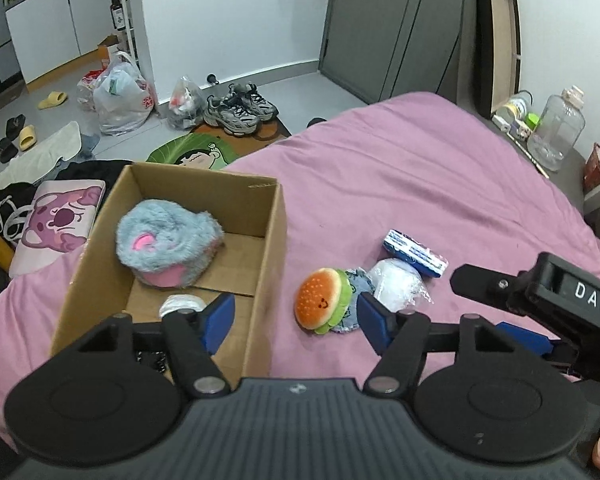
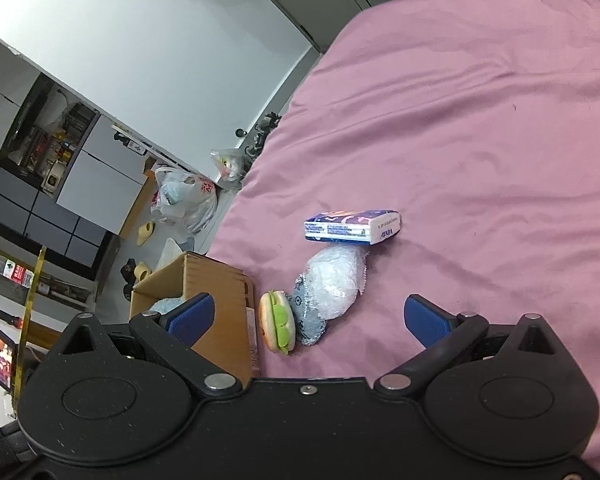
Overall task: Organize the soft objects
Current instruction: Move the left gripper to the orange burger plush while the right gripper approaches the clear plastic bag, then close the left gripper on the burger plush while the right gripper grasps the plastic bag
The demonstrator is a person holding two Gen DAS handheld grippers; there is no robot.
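Observation:
An open cardboard box [image 1: 274, 216] sits on the pink bedsheet [image 1: 420, 184], with a fluffy grey and pink plush [image 1: 168, 240] and a small silvery bundle [image 1: 182, 303] inside. To the right of the box lie a burger plush [image 1: 324, 305], a denim pouch [image 1: 360, 284], a bubble-wrap wad [image 1: 396, 283] and a blue tissue pack [image 1: 414, 253]. My left gripper [image 1: 296, 322] is open above the box's right wall, the burger just beyond its right pad. My right gripper [image 2: 310, 318] is open, empty, with the burger plush [image 2: 278, 328], denim pouch [image 2: 310, 314] and bubble-wrap wad [image 2: 334, 284] between its fingers' lines; the tissue pack [image 2: 352, 226] lies farther off.
The cardboard box [image 2: 220, 284] stands left of the burger, near the bed's edge. The right tool's black housing [image 1: 560, 300] is close on my left gripper's right. A pink cartoon pillow [image 1: 62, 216] lies left of the box. Bags, shoes [image 1: 240, 110] and slippers litter the floor.

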